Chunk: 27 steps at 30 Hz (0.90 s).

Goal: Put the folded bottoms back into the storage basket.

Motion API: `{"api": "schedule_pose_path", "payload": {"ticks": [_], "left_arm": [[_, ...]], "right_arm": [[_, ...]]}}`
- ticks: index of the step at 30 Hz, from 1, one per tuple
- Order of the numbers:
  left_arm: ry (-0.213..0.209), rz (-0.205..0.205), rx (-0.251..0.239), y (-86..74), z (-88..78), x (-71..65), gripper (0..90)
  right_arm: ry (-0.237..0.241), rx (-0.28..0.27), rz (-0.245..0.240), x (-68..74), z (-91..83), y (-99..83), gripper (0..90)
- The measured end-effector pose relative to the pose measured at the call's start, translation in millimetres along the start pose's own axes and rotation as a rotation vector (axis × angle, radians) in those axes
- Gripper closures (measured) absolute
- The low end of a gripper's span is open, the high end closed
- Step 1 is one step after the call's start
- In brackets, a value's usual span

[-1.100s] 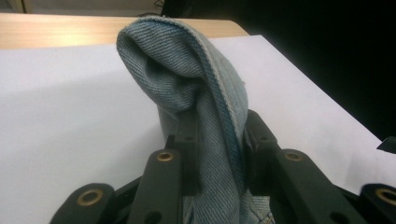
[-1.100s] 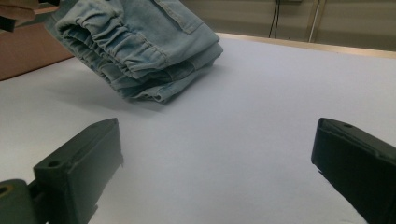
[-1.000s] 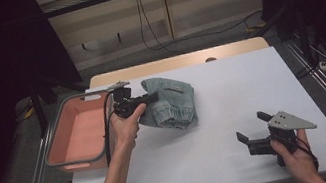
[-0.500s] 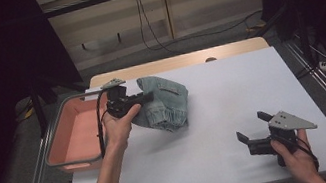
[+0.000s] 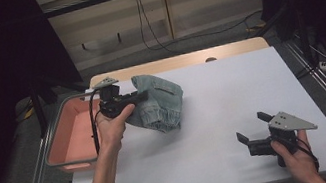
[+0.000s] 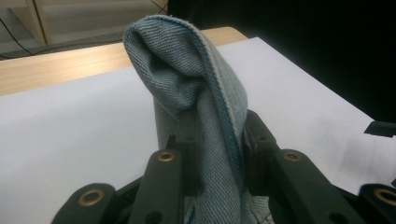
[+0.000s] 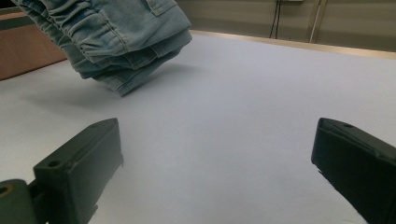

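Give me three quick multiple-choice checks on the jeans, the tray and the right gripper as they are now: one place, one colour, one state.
1. Where are the jeans?
A. Flat in the tray
B. Clamped in the left gripper, lifted off the table
C. Under the right gripper

2. What colour is the tray?
A. Blue
B. Green
C. Pink

3. How does the right gripper stand?
A. Open, holding nothing
B. Shut on the jeans
C. Shut on the tray's rim

Answers:
1 B: the left gripper view has denim pinched between the jaws, and the right gripper view shows the bundle hanging over its shadow.
2 C: the high view shows a pink basin at the table's left edge.
3 A: its own view shows the jaws wide apart over bare table.
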<state>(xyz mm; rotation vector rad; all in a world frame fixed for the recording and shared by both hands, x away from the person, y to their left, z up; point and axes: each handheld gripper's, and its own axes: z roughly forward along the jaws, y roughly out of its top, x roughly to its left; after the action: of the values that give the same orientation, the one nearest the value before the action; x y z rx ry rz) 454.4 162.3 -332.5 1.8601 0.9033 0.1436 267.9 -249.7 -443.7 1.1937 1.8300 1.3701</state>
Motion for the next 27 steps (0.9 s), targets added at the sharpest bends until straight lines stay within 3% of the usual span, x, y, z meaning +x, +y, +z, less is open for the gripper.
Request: {"api": "schedule_pose_path", "payload": {"ticks": [8, 27], "left_arm": [[0.002, -0.002, -0.031, 4.5, -15.6, 2.6, 72.8], [0.055, 0.017, -0.09, 13.2, -54.0, 0.3, 72.9]], "right_arm": [[-0.003, 0.001, 0.01, 0.0, 0.9, 0.1, 1.8], [-0.009, -0.005, 0.013, -0.8, -0.4, 0.0, 1.8]]}}
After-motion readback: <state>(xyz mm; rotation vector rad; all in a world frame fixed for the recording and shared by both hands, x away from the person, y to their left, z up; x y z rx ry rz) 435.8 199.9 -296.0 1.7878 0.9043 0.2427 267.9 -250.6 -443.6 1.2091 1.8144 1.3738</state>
